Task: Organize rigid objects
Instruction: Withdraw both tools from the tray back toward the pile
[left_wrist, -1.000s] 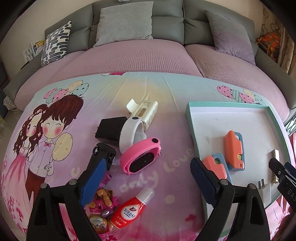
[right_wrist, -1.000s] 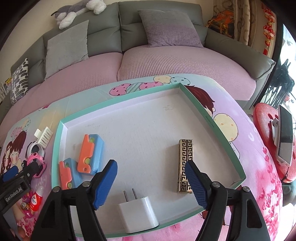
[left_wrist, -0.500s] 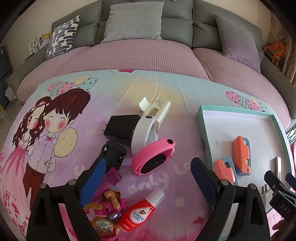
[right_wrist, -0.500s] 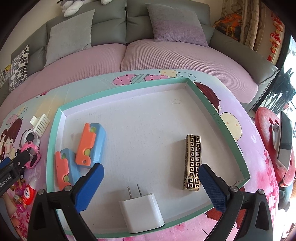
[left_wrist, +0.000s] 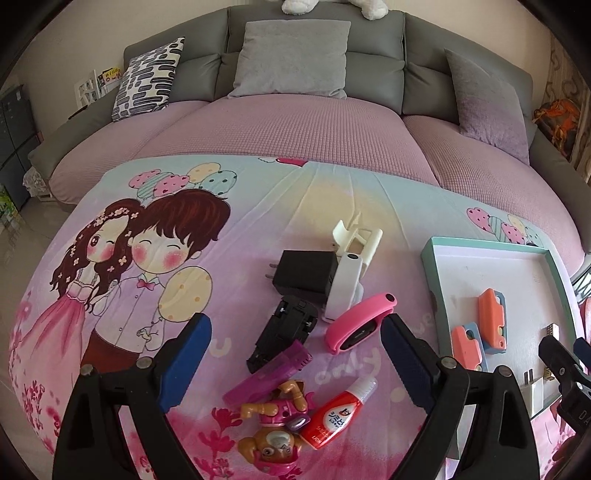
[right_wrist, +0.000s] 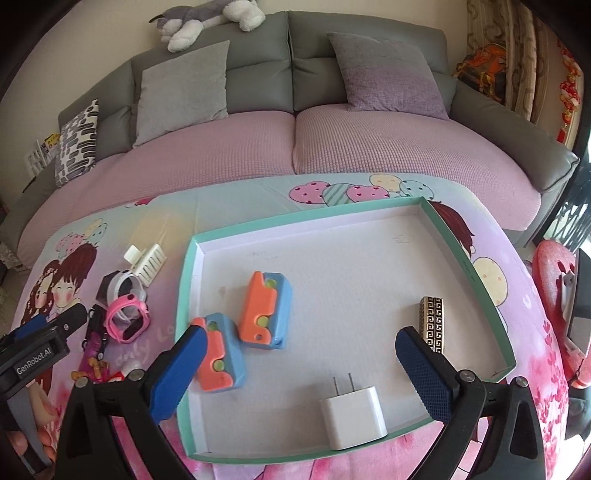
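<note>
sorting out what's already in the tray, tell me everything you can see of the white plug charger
The white cube-shaped plug charger looks like smooth matte plastic with rounded edges. Two flat metal prongs stick out of its far face, pointing toward the tray's middle. It lies flat on the pale floor of the teal-rimmed cardboard tray, close to the near rim, apart from the other items. It sits below the open right gripper, and nothing grips it.

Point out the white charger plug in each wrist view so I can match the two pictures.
Left wrist view: only a sliver of the white charger plug shows at the right edge, prongs leftward, inside the tray.
Right wrist view: white charger plug lies at the bottom centre, prongs pointing away, near the tray's front rim.
Shared landmark: the two orange-and-blue toys in the tray.
</note>
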